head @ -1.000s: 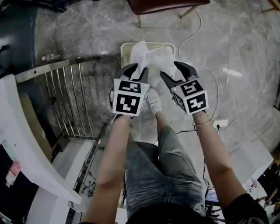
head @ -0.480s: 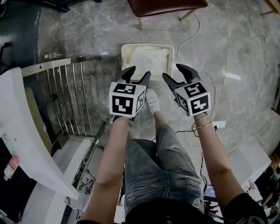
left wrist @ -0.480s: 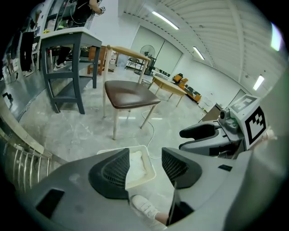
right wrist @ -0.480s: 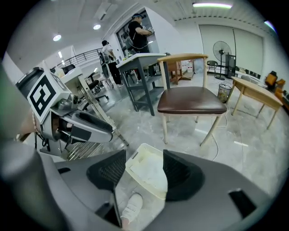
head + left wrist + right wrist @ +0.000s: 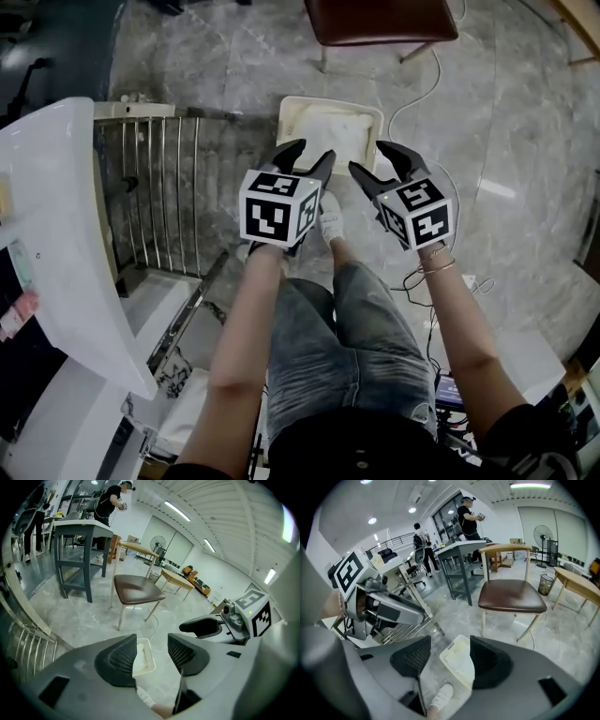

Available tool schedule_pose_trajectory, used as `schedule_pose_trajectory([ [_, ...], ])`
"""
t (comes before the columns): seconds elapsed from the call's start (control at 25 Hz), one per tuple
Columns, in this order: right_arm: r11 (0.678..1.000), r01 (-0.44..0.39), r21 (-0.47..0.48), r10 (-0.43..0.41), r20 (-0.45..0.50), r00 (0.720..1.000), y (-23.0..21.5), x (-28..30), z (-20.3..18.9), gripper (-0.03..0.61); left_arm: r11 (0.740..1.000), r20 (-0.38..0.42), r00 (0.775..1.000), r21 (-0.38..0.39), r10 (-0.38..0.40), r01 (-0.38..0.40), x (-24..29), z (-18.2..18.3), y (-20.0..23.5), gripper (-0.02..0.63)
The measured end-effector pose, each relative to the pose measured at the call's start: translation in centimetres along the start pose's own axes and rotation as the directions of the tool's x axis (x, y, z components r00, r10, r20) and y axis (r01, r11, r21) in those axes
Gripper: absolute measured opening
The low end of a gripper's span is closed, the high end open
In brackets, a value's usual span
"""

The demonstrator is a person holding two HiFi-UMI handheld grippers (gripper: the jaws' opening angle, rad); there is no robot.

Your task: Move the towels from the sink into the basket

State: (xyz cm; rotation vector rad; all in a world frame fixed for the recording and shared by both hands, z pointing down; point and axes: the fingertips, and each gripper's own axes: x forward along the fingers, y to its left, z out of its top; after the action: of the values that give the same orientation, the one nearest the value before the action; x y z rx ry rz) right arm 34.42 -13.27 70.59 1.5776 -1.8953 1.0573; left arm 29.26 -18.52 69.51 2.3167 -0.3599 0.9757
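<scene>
In the head view, the left gripper and the right gripper hang side by side above the floor, each with its jaws spread and nothing between them; the left jaws have just been opening. Beyond their tips, the cream basket stands on the grey marbled floor with a white towel lying inside it. A white shoe sits just near the basket. A brown chair stands farther off, and a white cable trails over the floor to the right. To the left are a metal rack of bars and the white sink. In the left gripper view, the left gripper shows both jaws well apart, and through the gap the basket appears on the floor below, untouched. The right gripper is at the right with its marker cube, and the chair stands beyond. In the right gripper view, the right gripper likewise has its jaws parted and empty, with the basket on the floor beneath them and the shoe nearer. The left gripper is at the left, and the chair is farther away.
</scene>
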Motion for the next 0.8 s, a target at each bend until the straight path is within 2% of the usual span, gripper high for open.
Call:
schedule_pose_trajectory([
  [0.24, 1.0, -0.026, 0.009, 0.025, 0.056, 0.998, 1.7, -2.5, 3.4, 0.244, 0.999, 0.075, 0.997, -0.037, 0.019, -0.016, -4.0, 2.2, -0.4, 0.188],
  [0.32, 0.998, -0.045, 0.035, 0.042, 0.081, 0.996, 2.8, -3.7, 4.1, 0.244, 0.999, 0.099, 0.994, -0.044, 0.036, -0.031, -5.6, 2.7, -0.5, 0.127],
  [0.4, 0.997, -0.063, 0.047, 0.058, 0.104, 0.993, 3.8, -4.7, 4.7, 0.243, 0.998, 0.133, 0.99, -0.044, 0.048, -0.043, -7.2, 3.3, -0.7, 0.092],
  [0.52, 0.996, -0.078, 0.04, 0.072, 0.128, 0.989, 5.1, -6.1, 5.7, 0.23, 0.999, 0.182, 0.983, -0.028, 0.039, -0.034, -9.2, 4.3, -1.7, 0.044],
  [0.8, 0.993, -0.12, 0.01, 0.117, 0.136, 0.984, 7.2, -8.6, 6.6, 0.174, 1.0, 0.235, 0.972, 0.024, -0.005, -0.001, -13.0, 4.6, -5.4, 0.029],
])
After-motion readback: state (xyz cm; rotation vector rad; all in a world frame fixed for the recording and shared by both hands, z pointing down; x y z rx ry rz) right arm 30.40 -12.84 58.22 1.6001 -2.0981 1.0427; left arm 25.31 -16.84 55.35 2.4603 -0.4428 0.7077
